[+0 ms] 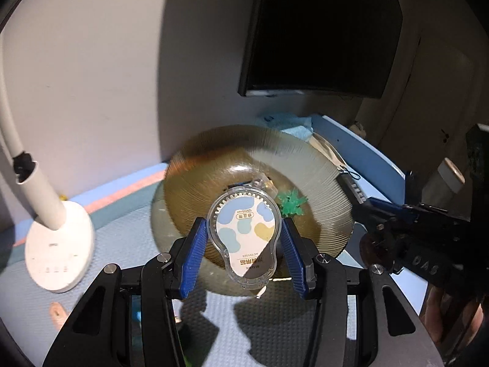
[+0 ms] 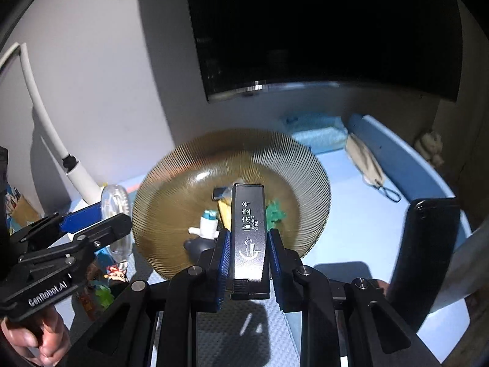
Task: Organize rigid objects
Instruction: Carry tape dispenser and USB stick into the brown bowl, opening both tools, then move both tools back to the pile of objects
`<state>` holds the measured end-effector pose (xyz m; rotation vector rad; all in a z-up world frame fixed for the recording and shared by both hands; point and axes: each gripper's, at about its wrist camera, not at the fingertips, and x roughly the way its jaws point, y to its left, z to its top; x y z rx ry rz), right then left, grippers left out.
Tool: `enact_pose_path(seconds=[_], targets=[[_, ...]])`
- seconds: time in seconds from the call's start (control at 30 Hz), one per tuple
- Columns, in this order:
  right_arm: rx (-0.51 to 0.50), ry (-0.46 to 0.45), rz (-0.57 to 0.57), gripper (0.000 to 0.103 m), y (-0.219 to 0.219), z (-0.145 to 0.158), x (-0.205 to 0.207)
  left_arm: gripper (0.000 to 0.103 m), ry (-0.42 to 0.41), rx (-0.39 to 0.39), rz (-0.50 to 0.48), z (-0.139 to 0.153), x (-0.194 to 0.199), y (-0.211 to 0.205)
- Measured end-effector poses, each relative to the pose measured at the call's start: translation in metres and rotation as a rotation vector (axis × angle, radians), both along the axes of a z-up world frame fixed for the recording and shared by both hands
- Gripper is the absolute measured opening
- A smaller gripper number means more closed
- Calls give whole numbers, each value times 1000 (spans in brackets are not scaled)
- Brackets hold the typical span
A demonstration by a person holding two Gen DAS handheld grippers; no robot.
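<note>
My left gripper is shut on a clear correction tape dispenser with blue and yellow blotches, held in front of an amber ribbed glass bowl. My right gripper is shut on a dark grey rectangular box with white lettering, held over the near rim of the same bowl. The bowl holds a green plastic figure, a small white and blue piece, a yellow item and a dark item. The left gripper also shows in the right wrist view.
A white desk lamp stands at left. A dark monitor hangs behind the bowl. A face mask and blue cloth lie at the back right. A black upright object stands at right. Small toys lie at left.
</note>
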<state>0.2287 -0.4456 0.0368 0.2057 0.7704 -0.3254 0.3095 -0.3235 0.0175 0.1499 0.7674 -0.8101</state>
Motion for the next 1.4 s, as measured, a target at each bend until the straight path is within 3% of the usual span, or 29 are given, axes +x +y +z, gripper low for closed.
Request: enact_pose_path(seconds=[0.13, 0.23, 0.27, 0.3, 0.33, 0.43, 0.7, 0.83, 0.93, 1.03, 1.23, 1.37, 1.4], targets=[[3, 62, 6, 24, -5, -15, 8, 46, 1, 24, -5, -10, 4, -11], [2, 60, -12, 25, -11, -20, 14, 48, 4, 26, 15, -13, 13, -16], [-16, 56, -32, 33, -12, -19, 14, 53, -3, 16, 23, -11, 14, -15], [-35, 51, -59, 41, -14, -16, 12, 69, -12, 6, 33, -7, 15, -13], [-38, 39, -73, 59, -17, -14, 10, 78, -25, -18, 48, -1, 15, -6], [-51, -25, -98, 62, -19, 1, -10, 78, -62, -99, 90, 18, 12, 26], [-26, -112, 22, 66, 22, 31, -43, 78, -84, -150, 260, 42, -11, 133], [-43, -158, 141, 90, 70, 36, -49, 89, -98, -172, 379, 40, -33, 195], [-28, -153, 253, 91, 113, 16, -49, 89, -90, -156, 458, 26, -47, 235], [18, -109, 320, 91, 144, -17, -40, 89, -18, -109, 535, -10, -50, 270], [34, 33, 368, 91, 178, -94, -19, 89, 116, -31, 601, -80, -41, 298], [72, 44, 353, 91, 174, -104, -17, 89, 197, -13, 606, -109, -42, 297], [78, 34, 341, 91, 171, -103, -18, 89, 181, -8, 602, -106, -43, 295]])
